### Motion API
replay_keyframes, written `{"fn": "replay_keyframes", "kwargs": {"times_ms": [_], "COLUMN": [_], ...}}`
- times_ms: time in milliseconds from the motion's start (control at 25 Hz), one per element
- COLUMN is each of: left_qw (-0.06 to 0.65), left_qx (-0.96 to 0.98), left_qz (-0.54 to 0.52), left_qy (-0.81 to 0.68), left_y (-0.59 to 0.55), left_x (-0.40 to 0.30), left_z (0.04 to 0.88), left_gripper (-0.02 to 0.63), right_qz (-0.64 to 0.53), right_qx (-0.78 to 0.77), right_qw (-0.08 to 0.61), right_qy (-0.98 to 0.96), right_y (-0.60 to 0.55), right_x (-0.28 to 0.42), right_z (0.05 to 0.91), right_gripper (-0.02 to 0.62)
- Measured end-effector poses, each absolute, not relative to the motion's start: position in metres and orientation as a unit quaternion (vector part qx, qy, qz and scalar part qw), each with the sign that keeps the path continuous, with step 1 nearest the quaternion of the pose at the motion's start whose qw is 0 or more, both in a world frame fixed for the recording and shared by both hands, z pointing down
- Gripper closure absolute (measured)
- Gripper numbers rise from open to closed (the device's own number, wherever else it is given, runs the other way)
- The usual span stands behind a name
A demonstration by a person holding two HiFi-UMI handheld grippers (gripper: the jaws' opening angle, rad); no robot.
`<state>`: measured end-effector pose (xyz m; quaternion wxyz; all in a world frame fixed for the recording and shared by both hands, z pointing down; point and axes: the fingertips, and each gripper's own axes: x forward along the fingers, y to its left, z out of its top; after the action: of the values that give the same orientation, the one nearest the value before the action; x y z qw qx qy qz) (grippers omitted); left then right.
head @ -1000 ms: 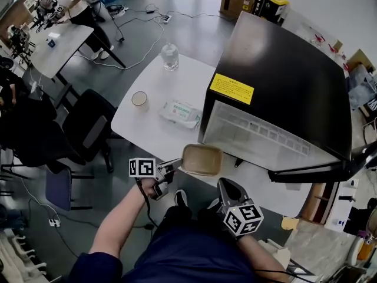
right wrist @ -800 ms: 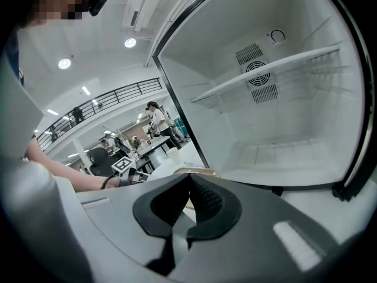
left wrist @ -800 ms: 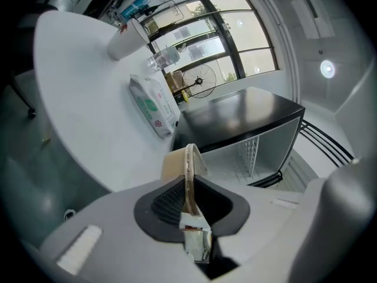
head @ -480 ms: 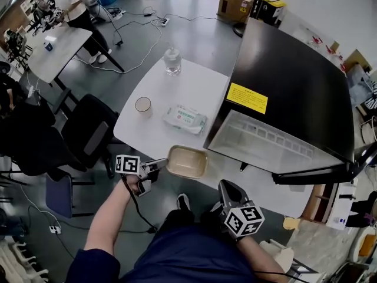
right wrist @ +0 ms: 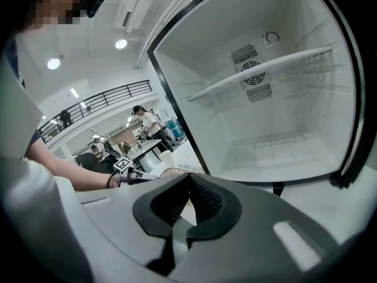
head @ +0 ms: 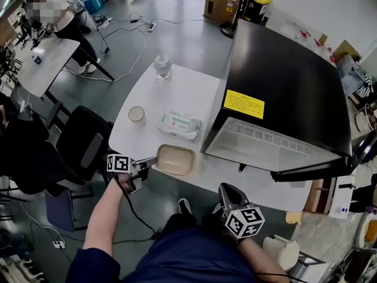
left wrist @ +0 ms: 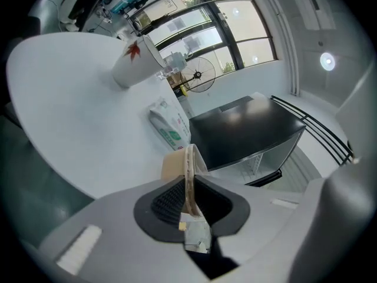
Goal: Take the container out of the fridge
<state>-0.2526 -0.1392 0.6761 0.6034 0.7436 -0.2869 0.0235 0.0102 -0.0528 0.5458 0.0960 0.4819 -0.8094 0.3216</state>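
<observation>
Left gripper point(head: 148, 163) clamped tight on the container point(head: 177, 159), jaws nipping the rim at its left short end, nothing else in there. Container's clear of the fridge point(head: 294, 81) now, sitting over the near edge of the white surface point(head: 182, 93), just left of the open fridge front; can't tell if it's resting or held a touch above. It lies right of the gripper, long axis running left-right, far end pointing at the fridge. Left hand's the one on it; right gripper point(head: 228, 190) is well apart, low by the person's lap, jaws together, empty. Count: 1 container, 1 cup point(head: 136, 114), 1 wipes pack point(head: 179, 124), 1 bottle point(head: 163, 68), 1 fridge, shelves bare
</observation>
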Motion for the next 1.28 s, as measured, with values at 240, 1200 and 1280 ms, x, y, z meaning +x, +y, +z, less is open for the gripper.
{"fn": "replay_keyframes", "kwargs": {"times_ms": [240,1200,1280], "left_qw": [0.598,0.42,0.372], "left_qx": [0.743,0.751,0.755], "left_qz": [0.053,0.11,0.111], "left_qy": [-0.295,-0.498,-0.529], "left_y": [-0.156,-0.186,-0.189], "left_x": [-0.267,-0.298,-0.294], "left_z": [0.689,0.656,0.63], "left_gripper": [0.555,0.523,0.525], "right_qz": [0.334,0.317,0.315], "right_qx": [0.496,0.489,0.486], "right_qw": [0.091,0.091,0.09], "right_qy": [-0.796,-0.808,-0.81], "right_y": [-0.052,-0.057,-0.058], "right_x": [0.015,0.018,0.019], "right_z": [0.55,0.543,0.542], "right_gripper": [0.589,0.589,0.588]}}
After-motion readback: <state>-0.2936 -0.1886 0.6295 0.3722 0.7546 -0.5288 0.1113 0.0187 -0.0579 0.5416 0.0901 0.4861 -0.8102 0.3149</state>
